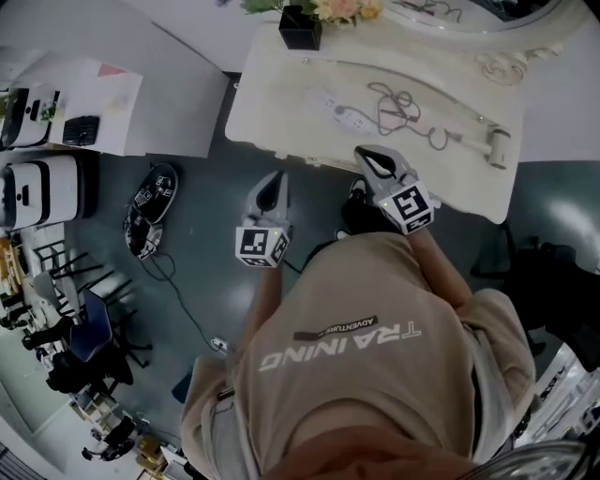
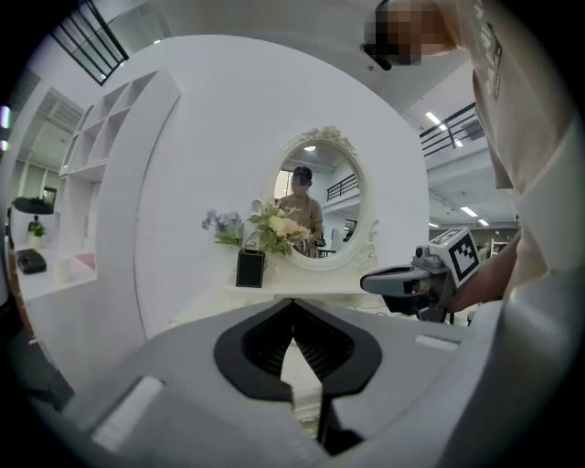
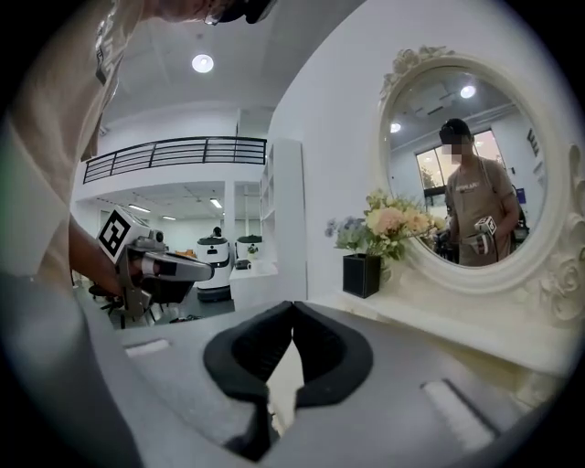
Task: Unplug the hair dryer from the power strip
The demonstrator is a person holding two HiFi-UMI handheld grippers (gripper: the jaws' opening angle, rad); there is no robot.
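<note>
Left gripper (image 1: 272, 187) and right gripper (image 1: 372, 161), closed empty, face white vanity table (image 1: 281, 94) on grey floor (image 1: 211, 211).

Oval mirror (image 3: 475, 174), flowers (image 3: 395, 221) in black vase (image 3: 363, 274)

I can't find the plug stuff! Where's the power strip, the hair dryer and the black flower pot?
power strip (image 1: 339, 113): head view, middle of its white body.
hair dryer (image 1: 498, 147): head view, its round head.
black flower pot (image 1: 300, 28): head view, its dark side wall.

Left gripper (image 1: 274, 183) and right gripper (image 1: 366, 157) both have jaws together.
</note>
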